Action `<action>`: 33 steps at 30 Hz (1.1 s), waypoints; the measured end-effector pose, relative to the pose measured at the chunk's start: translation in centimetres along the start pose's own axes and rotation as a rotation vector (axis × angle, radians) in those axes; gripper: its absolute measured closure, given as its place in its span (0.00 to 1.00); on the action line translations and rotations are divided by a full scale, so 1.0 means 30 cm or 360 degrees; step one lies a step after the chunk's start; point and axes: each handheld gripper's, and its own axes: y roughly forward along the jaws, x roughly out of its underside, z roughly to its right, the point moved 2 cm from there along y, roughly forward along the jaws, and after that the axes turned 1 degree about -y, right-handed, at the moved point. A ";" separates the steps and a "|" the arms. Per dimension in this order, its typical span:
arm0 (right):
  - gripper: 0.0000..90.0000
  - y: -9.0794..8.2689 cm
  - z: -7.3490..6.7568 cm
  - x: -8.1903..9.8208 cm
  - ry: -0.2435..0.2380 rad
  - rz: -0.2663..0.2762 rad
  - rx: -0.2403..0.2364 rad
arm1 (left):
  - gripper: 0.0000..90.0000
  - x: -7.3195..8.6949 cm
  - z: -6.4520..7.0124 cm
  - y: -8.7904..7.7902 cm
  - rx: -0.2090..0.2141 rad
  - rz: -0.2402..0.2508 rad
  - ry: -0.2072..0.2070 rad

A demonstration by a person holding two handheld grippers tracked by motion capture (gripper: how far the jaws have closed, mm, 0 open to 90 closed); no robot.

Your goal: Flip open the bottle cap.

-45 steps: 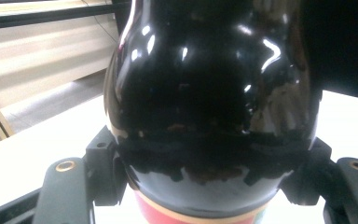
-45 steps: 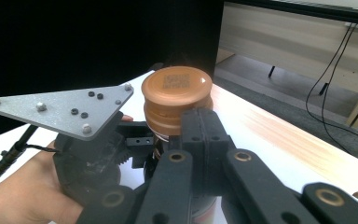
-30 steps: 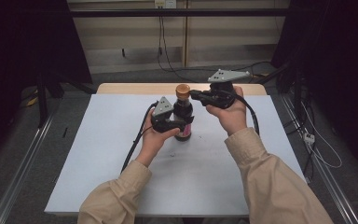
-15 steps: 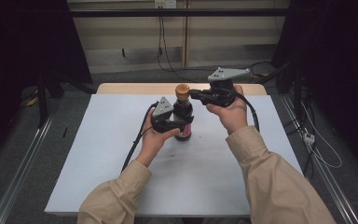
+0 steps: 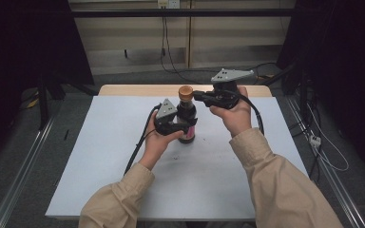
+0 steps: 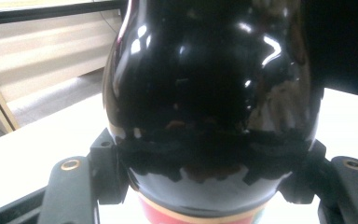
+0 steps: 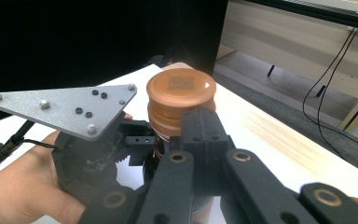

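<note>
A dark glossy glass bottle [image 5: 187, 122] with a red label band stands upright at the centre of the high view on the white table [image 5: 100, 156], its long axis vertical. The left gripper [image 5: 183, 127] pinches its belly from the left. The right gripper [image 5: 197, 96] reaches in from the right at the neck, just under the round copper-brown cap [image 7: 181, 97]; whether its jaws press the neck, I cannot tell. The cap top bears a square code, unreadable.

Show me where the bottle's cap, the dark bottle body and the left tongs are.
bottle cap [image 7: 182, 86], right gripper view, its flat top.
dark bottle [image 6: 205, 93], left gripper view, its glossy shoulder.
left tongs [image 5: 186, 127], high view, between the tips, clamped around the bottle.
</note>
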 end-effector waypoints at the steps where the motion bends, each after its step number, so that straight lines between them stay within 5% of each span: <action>1: 1.00 0.000 -0.001 -0.001 -0.0005 -0.0003 0.0000 | 0.36 0.000 -0.001 0.000 0.0003 0.0000 0.0001; 3: 1.00 -0.001 -0.001 -0.001 -0.0006 0.0006 0.0001 | 0.36 0.000 0.002 0.001 -0.0024 0.0003 0.0012; 5: 1.00 -0.031 -0.006 -0.047 0.0113 0.0270 -0.0119 | 0.36 -0.003 0.027 0.012 -0.0012 0.0004 0.0088; 7: 1.00 -0.030 -0.058 -0.126 -0.0079 0.0195 -0.0037 | 0.36 -0.020 0.075 0.030 -0.0042 -0.0045 0.0216; 8: 1.00 -0.027 -0.081 -0.160 -0.0118 0.0178 -0.0027 | 0.36 -0.025 0.090 0.033 -0.0079 -0.0060 0.0224; 10: 1.00 -0.045 -0.101 -0.206 -0.0179 0.0171 0.0030 | 0.36 -0.025 0.072 0.029 -0.0087 -0.0070 0.0162; 11: 1.00 -0.056 -0.097 -0.211 -0.0148 0.0186 0.0024 | 0.36 -0.021 0.052 0.020 -0.0057 -0.0071 0.0125; 14: 1.00 -0.079 -0.067 -0.177 -0.0146 0.0148 0.0068 | 0.36 -0.001 0.007 -0.005 -0.0040 -0.0020 0.0012; 21: 1.00 -0.085 0.002 -0.071 -0.0029 0.0133 0.0054 | 0.35 -0.003 0.013 0.002 -0.0035 -0.0018 0.0032; 33: 1.00 -0.048 0.013 0.017 0.0031 0.0051 0.0015 | 0.35 -0.002 0.014 0.001 -0.0037 -0.0016 0.0031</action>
